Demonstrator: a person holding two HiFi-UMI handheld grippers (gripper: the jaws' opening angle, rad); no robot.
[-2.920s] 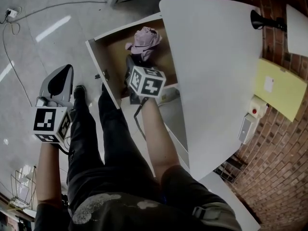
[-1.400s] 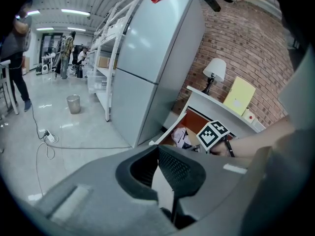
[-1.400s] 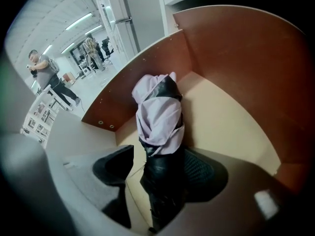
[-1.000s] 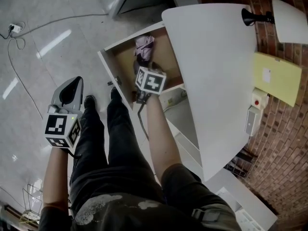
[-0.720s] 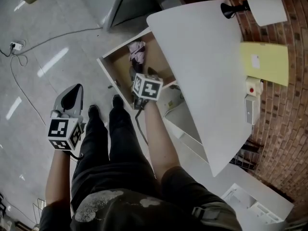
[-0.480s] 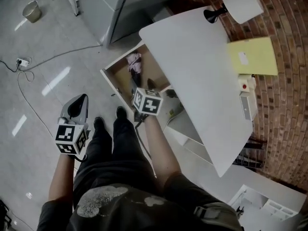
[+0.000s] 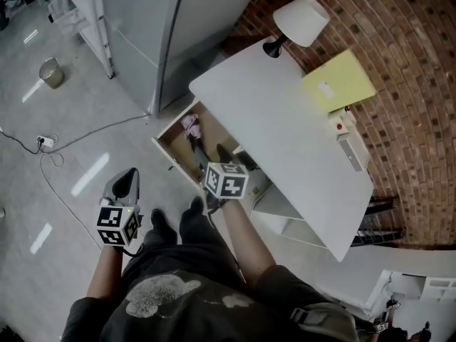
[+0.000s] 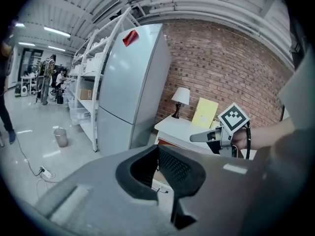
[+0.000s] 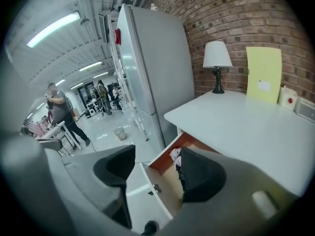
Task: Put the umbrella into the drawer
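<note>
The pink and dark folded umbrella lies inside the open wooden drawer under the white desk; in the right gripper view the umbrella shows at the drawer's back. My right gripper hangs above the drawer's front, clear of the umbrella. Its jaws are open, have just been closing a little, and hold nothing. My left gripper is out over the floor to the left, jaws together and empty. The left gripper view also catches the right gripper.
The white desk carries a lamp, a yellow folder and a small white box against the brick wall. A grey refrigerator stands left of the desk. A bin and a cable are on the floor.
Both grippers have risen, and the right one has drawn back out of the drawer. The head view has pulled higher. The umbrella stays in the drawer.
</note>
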